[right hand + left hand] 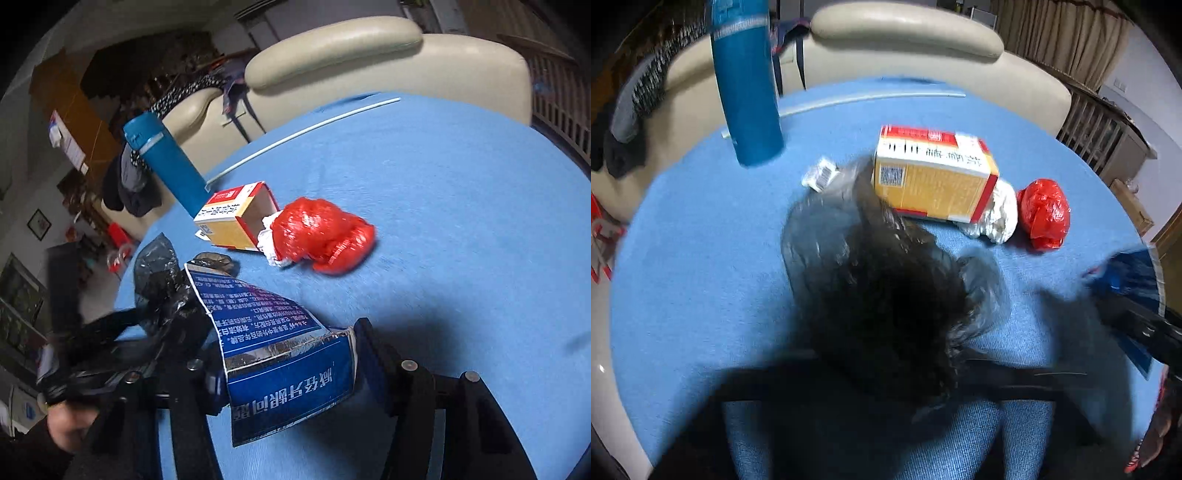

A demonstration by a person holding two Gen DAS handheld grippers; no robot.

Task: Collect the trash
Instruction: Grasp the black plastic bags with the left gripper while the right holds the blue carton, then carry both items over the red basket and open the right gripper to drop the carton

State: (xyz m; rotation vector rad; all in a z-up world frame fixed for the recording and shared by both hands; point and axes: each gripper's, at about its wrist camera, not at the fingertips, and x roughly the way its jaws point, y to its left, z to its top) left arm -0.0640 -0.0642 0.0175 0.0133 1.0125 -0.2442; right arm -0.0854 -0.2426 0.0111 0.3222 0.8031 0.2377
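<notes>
Judging from how things lie, the collecting is only partly begun. Farthest left, the left claw [886, 373] is clenched on a black trash bag [886, 295], whose crumpled plastic bunches up right in front of it and blocks the view of its tips; nothing can be seen inside the bag. Ahead of this claw and to its left stands a tall blue bottle [746, 92], upright, probably not trash. Just beyond the bag lies a small white scrap with a barcode [820, 175]. Next to the right, still ahead of the claw, a yellow, red and white carton [934, 177] lies on its side on the blue surface [701, 240], with a square code on one face and Chinese print too blurred to read. A white crumpled wad [997, 218] touches its right end, and a red plastic ball [1043, 214] sits just beside that. All of these are still uncollected.

On the right, the right claw [288, 369] grips a flattened blue box [280, 354], a torn flap sticking forward between its fingers. White Chinese characters run large along the box's side, with a panel of small print above; I cannot make out a brand. The bag hangs just left of this claw, so the box looks next to go in.
</notes>
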